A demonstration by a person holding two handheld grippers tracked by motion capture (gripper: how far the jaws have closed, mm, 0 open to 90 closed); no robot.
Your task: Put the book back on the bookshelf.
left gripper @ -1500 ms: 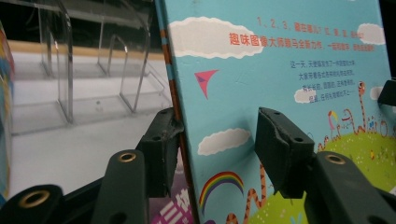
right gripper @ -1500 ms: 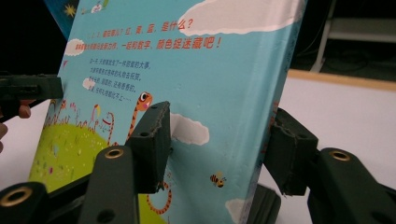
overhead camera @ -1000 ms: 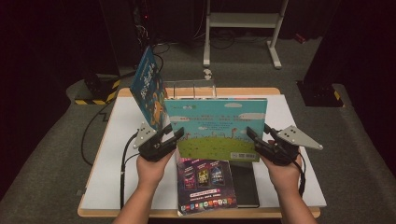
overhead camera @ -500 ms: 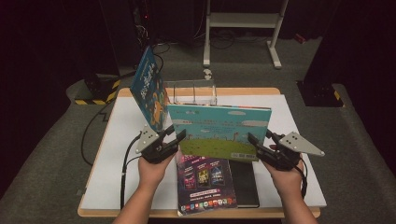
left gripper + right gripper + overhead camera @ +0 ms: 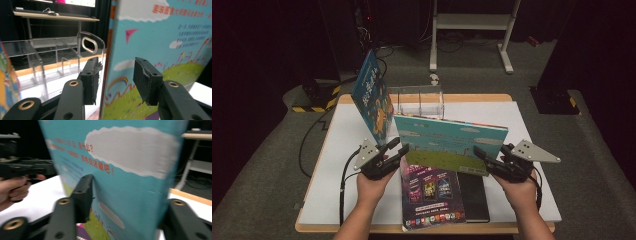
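On the white worktop (image 5: 337, 165), above the middle of its near half, a wide picture book (image 5: 452, 142) with blue sky, clouds and green grass is held up on its long side. Its cover is turned toward the near edge, and its lower edge is just over a purple book (image 5: 432, 197). Whether the two books touch cannot be told.

A second blue picture book (image 5: 371, 100) is leaned upright and tilted at the left end of a clear plastic rack (image 5: 419, 100), which is placed at the middle of the far edge. The purple book is laid flat at the near edge, and a black book (image 5: 473, 197) is laid just beside it on its right, touching it.

The left tongs (image 5: 401, 150) are set about half open around the left edge of the wide picture book. In the left gripper view the spine is seen between the two black jaws (image 5: 116, 75), and the book is gripped there.

The right tongs (image 5: 479, 152) are placed around the right edge of the same book. Their jaws have just been closing, with the book between them. In the right gripper view (image 5: 125, 195) one pad is pressed on the cover and the other jaw is partly hidden behind the book's edge, so the book is taken as gripped on this side too.
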